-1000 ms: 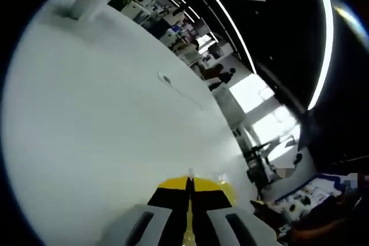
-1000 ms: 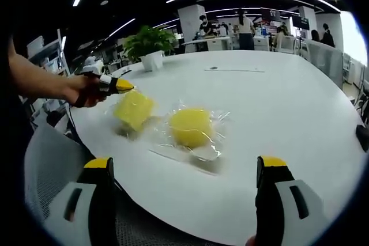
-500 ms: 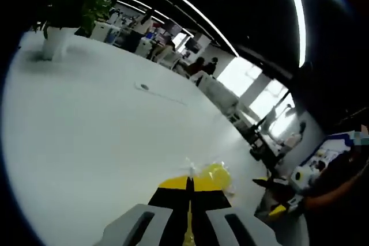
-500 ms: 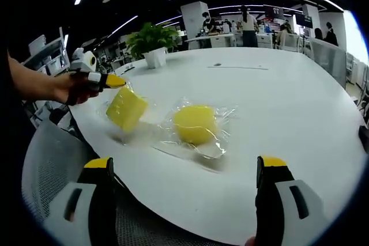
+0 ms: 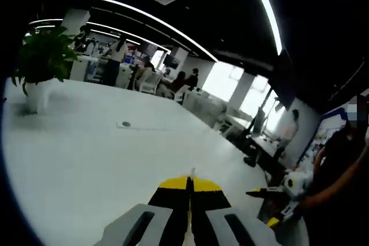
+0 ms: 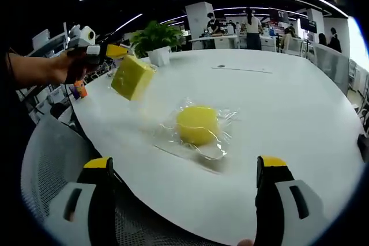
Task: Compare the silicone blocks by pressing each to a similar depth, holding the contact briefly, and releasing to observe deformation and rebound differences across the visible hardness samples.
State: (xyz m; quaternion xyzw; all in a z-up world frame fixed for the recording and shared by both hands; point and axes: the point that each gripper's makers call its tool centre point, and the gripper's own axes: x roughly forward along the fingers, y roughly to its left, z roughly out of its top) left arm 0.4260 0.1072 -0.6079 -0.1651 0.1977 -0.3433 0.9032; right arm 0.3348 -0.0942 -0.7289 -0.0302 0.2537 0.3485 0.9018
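A square yellow silicone block point(image 6: 132, 77) in a clear bag hangs in the air above the white table's point(image 6: 277, 102) left edge. My left gripper point(image 6: 115, 51) is shut on the bag's top, held by a person's hand. In the left gripper view its jaws point(image 5: 189, 185) are closed together with a sliver of plastic between them. A round yellow block point(image 6: 197, 125) lies in its own clear bag on the table, ahead of my right gripper point(image 6: 185, 163). That gripper stands open and apart from it, and also shows open as the right gripper point(image 5: 268, 204).
A potted plant point(image 6: 153, 38) stands at the table's far left, also seen as the plant point(image 5: 40, 61). A mesh chair point(image 6: 52, 159) sits below the near edge. A small round port point(image 6: 221, 66) marks the tabletop. People and desks fill the background.
The left gripper has lifted the square block off the table and up to the left. The left gripper view has swung upward. The round block and right gripper stay put.
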